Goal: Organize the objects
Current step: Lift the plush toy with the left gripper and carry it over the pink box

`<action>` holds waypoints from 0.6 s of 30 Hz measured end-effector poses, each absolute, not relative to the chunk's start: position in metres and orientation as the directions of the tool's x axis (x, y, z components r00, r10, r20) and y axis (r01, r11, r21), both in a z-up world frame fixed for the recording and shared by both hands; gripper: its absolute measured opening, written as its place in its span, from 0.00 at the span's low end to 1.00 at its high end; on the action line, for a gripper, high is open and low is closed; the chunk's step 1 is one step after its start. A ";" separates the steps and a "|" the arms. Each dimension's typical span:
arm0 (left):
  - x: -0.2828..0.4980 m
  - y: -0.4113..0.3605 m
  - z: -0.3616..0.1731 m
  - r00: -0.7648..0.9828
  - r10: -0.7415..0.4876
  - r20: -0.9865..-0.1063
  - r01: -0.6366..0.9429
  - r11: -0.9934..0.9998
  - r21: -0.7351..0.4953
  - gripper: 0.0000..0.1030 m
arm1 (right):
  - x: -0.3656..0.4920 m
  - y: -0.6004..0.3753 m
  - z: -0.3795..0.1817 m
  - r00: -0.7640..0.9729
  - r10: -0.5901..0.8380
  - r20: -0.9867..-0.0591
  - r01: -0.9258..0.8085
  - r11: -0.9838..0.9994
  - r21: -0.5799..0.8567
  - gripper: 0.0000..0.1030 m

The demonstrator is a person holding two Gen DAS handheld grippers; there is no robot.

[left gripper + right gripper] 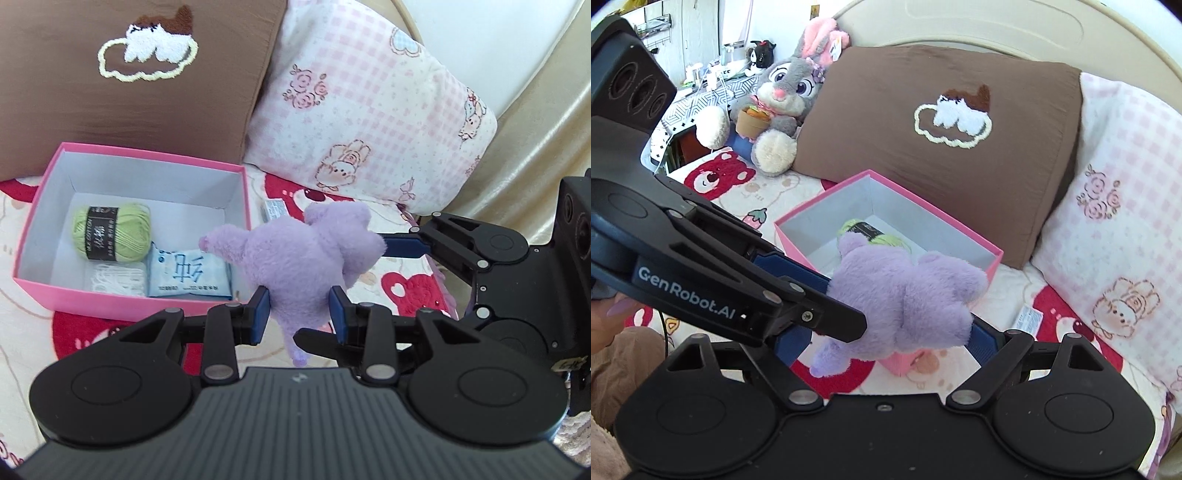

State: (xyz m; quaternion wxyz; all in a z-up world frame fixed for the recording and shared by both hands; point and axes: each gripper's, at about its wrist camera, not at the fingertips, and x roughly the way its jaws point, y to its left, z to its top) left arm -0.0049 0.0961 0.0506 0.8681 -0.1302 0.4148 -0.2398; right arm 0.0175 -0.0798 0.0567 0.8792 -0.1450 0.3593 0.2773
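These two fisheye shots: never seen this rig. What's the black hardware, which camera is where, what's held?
No robot arm here: a person carries a handheld two-finger claw in each hand, each with a camera looking along its fingers.

The left wrist view shows the left claw shut on a purple plush toy; the right claw reaches in from the side.

The right wrist view shows the right claw wide, with the toy between its fingers; whether they press it I cannot tell.

Below, on a bed, sits a pink box holding green yarn, a tissue pack and something white. Two pillows lean behind.
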 end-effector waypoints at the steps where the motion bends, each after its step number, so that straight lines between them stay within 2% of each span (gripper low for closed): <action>1: -0.003 0.099 0.053 0.546 -0.518 -0.659 0.306 0.855 -0.418 0.32 | 0.020 -0.077 0.057 0.586 0.389 -0.711 -0.595 0.802 -0.052 0.88; 10: 0.032 0.116 0.053 0.566 -0.449 -0.692 0.285 0.894 -0.346 0.32 | 0.059 -0.057 0.052 0.557 0.420 -0.716 -0.617 0.787 -0.018 0.86; 18: 0.091 0.124 0.028 0.549 -0.407 -0.730 0.256 0.913 -0.317 0.33 | 0.111 -0.047 0.031 0.548 0.395 -0.737 -0.583 0.813 0.003 0.73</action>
